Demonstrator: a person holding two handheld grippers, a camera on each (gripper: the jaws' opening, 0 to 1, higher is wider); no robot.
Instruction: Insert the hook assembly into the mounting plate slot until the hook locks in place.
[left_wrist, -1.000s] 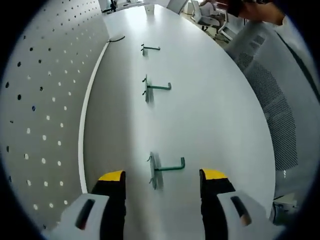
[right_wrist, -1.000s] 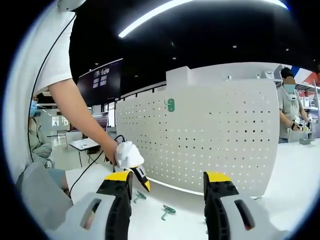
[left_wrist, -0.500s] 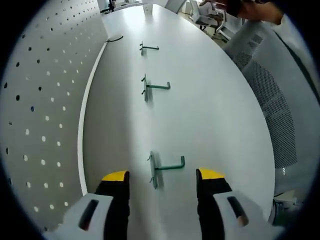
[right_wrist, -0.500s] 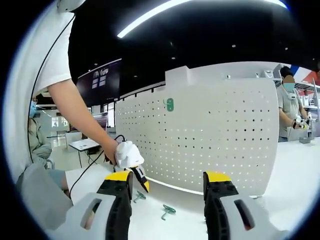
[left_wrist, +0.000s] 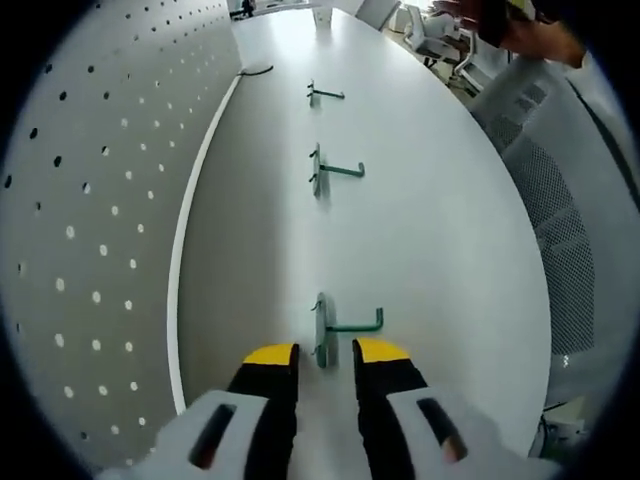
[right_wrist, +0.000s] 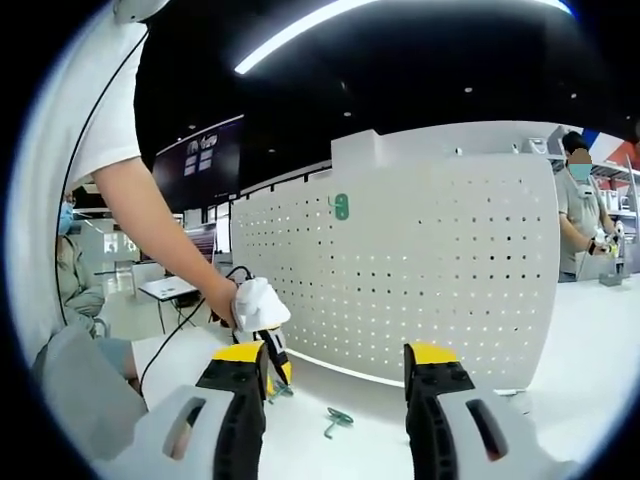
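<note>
White table (left_wrist: 440, 250), green L-shaped hook (left_wrist: 338, 332)

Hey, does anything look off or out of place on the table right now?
Nothing stands out. Three green hooks lie in a row on the white table beside the pegboard: the near hook sits between the left gripper tips, the middle hook and far hook beyond it. None looks bent.

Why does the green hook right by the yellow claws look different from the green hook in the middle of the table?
The nearest green metal hook sits between the left gripper's yellow-tipped jaws, which have nearly closed around its plate end; the middle green metal hook lies free, untouched. The nearest looks bigger, the middle one smaller, being farther away. Both lie flat on the white table, arms pointing the same way.
</note>
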